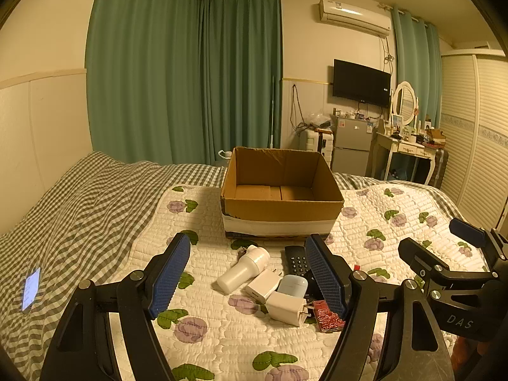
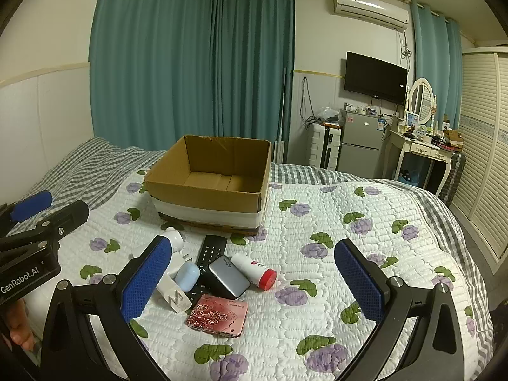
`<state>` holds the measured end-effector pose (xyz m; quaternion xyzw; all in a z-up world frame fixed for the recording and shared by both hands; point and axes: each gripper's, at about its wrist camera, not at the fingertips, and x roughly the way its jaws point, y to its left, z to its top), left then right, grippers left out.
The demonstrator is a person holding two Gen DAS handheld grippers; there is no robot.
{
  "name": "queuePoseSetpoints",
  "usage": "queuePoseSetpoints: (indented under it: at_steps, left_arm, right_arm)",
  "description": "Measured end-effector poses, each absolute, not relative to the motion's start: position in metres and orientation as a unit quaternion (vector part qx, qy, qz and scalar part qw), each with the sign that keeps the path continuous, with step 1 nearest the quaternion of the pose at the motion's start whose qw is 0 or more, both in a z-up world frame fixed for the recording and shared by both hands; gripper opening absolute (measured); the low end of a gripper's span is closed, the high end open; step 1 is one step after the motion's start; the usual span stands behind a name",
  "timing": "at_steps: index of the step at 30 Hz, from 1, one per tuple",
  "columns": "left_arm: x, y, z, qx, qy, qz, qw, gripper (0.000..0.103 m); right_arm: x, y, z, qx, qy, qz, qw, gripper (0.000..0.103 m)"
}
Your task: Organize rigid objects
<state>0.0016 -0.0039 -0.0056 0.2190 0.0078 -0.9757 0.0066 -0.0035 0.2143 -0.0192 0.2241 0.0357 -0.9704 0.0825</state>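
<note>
Legibly, grey charger [image 2: 229, 277] reads "65W"; pink case [image 2: 217, 315] perhaps "Romantic".

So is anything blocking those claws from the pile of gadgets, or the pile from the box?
Nothing visible. Both the left gripper and right gripper hang open over the pile, and only bare quilt lies between the items and the open cardboard box.

"DAS" is printed on the right gripper [image 1: 457, 247]; "GenRobot.AI" on the left gripper [image 2: 47, 209]; "65w" on the grey charger [image 2: 229, 276]
</note>
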Motion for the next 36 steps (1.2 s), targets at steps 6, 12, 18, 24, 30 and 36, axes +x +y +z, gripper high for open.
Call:
queuePoseSetpoints:
  at_steps: [6,12,18,24,30,36]
  left_arm:
    - [0.001,-0.003,-0.006,0.22,0.005,-0.976,0.006,0.078]
    - [0.001,-0.003,-0.006,0.22,0.004,-0.975,0.006,0.078]
    - [0.001,-0.002,-0.006,0.22,0.004,-0.975,0.008,0.078]
    - [0.0,-0.003,-0.006,0.221,0.0,-0.975,0.01,0.078]
    - [-0.003,-0.014,-0.012,0.231,-0.012,-0.973,0.015,0.078]
    - [-0.019,-0.035,-0.05,0.29,-0.03,-0.956,0.029,0.078]
  right_arm:
    - [-0.003,0.213,-0.02,0.225,0.036,-0.97,0.083,0.103]
    - [-0.003,0.213,-0.021,0.226,0.037,-0.97,0.084,0.103]
    - [-0.004,0.212,-0.021,0.227,0.037,-0.97,0.084,0.103]
    - [-0.003,0.211,-0.021,0.228,0.038,-0.969,0.088,0.103]
    - [-0.011,0.197,-0.03,0.261,0.059,-0.952,0.147,0.103]
    - [-0.033,0.156,-0.071,0.325,0.118,-0.909,0.232,0.102]
